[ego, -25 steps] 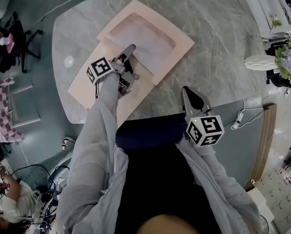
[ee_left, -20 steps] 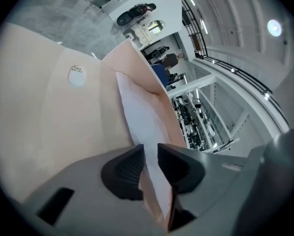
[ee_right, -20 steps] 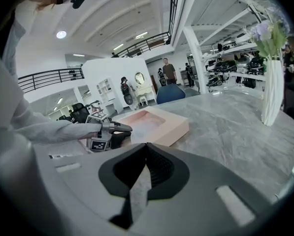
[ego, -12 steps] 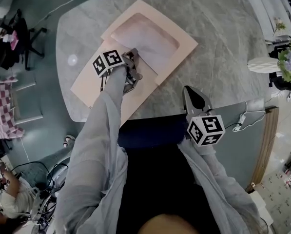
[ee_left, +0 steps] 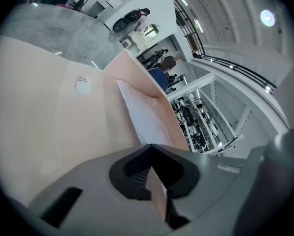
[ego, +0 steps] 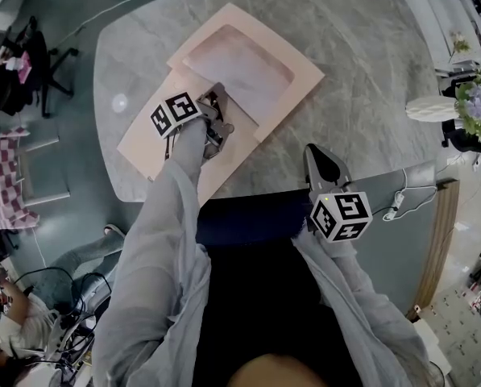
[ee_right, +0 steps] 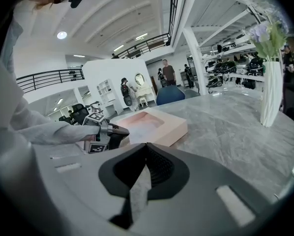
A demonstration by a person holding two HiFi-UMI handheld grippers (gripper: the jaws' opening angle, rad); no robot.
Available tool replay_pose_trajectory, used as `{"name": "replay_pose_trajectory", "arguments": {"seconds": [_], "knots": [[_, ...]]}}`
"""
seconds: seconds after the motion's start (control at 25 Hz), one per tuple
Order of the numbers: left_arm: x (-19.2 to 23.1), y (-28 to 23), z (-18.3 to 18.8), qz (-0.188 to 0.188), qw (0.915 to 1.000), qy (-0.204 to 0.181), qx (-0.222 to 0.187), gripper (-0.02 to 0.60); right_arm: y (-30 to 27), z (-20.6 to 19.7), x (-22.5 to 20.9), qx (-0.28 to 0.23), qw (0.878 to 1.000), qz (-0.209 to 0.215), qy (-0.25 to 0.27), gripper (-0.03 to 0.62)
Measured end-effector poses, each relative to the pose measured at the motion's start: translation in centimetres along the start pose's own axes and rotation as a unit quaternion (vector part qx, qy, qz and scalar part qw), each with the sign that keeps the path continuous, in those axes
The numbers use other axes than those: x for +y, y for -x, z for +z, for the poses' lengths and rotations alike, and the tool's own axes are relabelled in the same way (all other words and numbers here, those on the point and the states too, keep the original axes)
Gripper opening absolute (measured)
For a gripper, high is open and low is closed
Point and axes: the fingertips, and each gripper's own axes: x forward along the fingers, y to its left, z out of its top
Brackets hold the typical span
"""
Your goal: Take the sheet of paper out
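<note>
Since a second ago, the left gripper (ego: 217,97) has been drawn slightly back and rolled, so that its cube (ego: 178,111) now sits nearer the box (ego: 303,72), and its jaws, then partly apart, have been brought together. They are seen fully closed in the left gripper view (ee_left: 149,146), with only a thin pink sliver showing in the slit between them. Whether an edge of the paper (ego: 240,61) is caught there cannot be told.

The paper is laid flat in the recess of the box, on the table (ego: 361,43). In the head view the left gripper's tips are placed at the near left edge of that recess, and the paper is spread away from them, up and to the right. In the left gripper view the paper (ee_left: 146,116) is seen running straight ahead from the jaw tips, its near end reaching right up to them. The open flap (ego: 143,145) lies flat beneath and behind that gripper.

The right gripper (ego: 317,153) has not been moved. It is held over the near edge of the table, well apart from the box, with its jaws closed on nothing (ee_right: 147,147). From its view the box (ee_right: 176,128), the left gripper (ee_right: 120,130) and a vase (ee_right: 271,92) are seen.
</note>
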Motion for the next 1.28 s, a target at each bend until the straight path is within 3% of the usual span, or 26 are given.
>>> {"name": "replay_pose_trajectory", "arguments": {"seconds": [0.88, 1.28], "knots": [[-5.7, 7.5, 1.2, -0.101, 0.9910, -0.033, -0.082, 0.000, 2.7, -0.2, 2.3, -0.015, 1.000, 0.010, 0.018, 0.008], [-7.0, 12.5, 1.2, -0.125, 0.9842, -0.051, -0.114, 0.000, 2.8, -0.1, 4.3, -0.017, 0.999, 0.026, 0.031, 0.008]]}}
